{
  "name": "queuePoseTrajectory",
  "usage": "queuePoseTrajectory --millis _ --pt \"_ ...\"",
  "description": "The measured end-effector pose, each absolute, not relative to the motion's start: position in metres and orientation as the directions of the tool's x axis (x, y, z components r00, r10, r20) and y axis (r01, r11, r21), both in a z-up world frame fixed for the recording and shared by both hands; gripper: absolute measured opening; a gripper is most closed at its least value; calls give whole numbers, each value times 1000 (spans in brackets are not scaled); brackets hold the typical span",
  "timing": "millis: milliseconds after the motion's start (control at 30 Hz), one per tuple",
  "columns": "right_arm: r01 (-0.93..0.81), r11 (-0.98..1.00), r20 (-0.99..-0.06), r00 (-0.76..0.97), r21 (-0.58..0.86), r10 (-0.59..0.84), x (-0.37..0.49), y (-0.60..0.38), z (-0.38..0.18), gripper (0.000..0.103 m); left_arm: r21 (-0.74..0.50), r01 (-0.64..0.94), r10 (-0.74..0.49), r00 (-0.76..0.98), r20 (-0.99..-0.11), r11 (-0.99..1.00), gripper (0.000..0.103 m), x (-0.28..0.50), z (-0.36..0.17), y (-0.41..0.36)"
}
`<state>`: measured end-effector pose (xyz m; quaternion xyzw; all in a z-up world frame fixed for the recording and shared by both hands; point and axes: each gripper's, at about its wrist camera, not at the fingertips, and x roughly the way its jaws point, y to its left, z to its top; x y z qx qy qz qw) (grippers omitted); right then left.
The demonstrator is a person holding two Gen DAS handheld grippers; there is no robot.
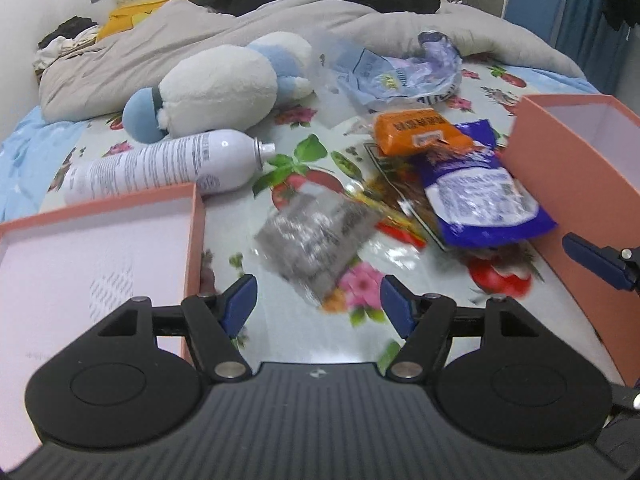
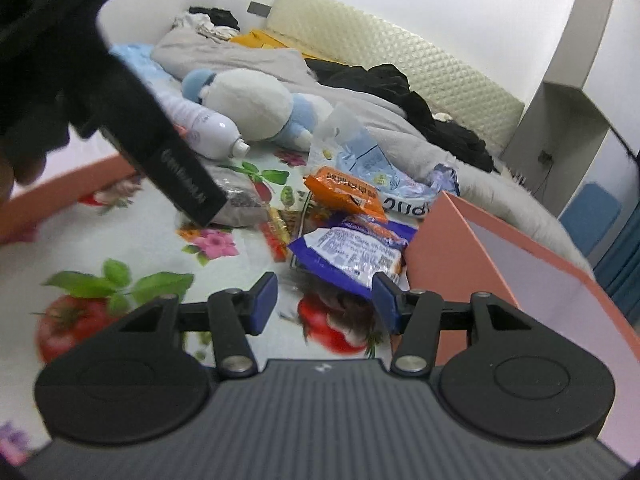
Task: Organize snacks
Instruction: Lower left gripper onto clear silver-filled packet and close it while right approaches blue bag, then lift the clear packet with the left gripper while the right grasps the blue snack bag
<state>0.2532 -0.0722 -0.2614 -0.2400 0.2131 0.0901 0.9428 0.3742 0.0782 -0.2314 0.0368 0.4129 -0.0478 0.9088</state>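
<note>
Snack packets lie in a heap on the floral bed sheet: a clear bag of grey-black snack, an orange packet, a blue-and-white packet and a red-yellow wrapper. My left gripper is open and empty, just short of the grey bag. My right gripper is open and empty, close to the blue-and-white packet; the orange packet lies beyond it. A pink box stands right of the heap, and a pink lid lies to the left.
A white spray bottle and a white-and-blue plush toy lie behind the lid. Crumpled blue plastic bags sit behind the snacks. A grey quilt and dark clothes cover the far bed. The left gripper's black body crosses the right wrist view.
</note>
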Motion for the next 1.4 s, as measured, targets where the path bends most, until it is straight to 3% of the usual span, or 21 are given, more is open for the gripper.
queuePoseTrajectory --millis 533,600,633,800,867,1067,1400 --pt "-250 775 -392 920 -580 3 300 -49 -289 53 84 219 -78 642 -763 972 73 439 -246 79" --pt "-258 778 -411 912 -572 1 304 -49 -293 46 90 221 -74 638 -766 971 73 444 -250 77" --pt "-263 779 -422 907 -569 -2 305 -49 -295 35 89 224 -76 635 -769 971 73 446 -253 76" --pt "-272 774 -424 906 -571 5 305 -47 -299 25 84 243 -93 636 -766 966 73 451 -260 71" --pt "-279 776 -432 902 -565 10 304 -46 -297 17 84 234 -90 645 -759 969 68 451 -261 68" --pt "-280 800 -427 904 -531 33 297 -48 -278 10 99 217 -68 647 -759 971 56 448 -258 62" --pt "-306 826 -423 902 -473 92 262 -62 -252 8 47 112 -30 605 -796 993 52 407 -242 68"
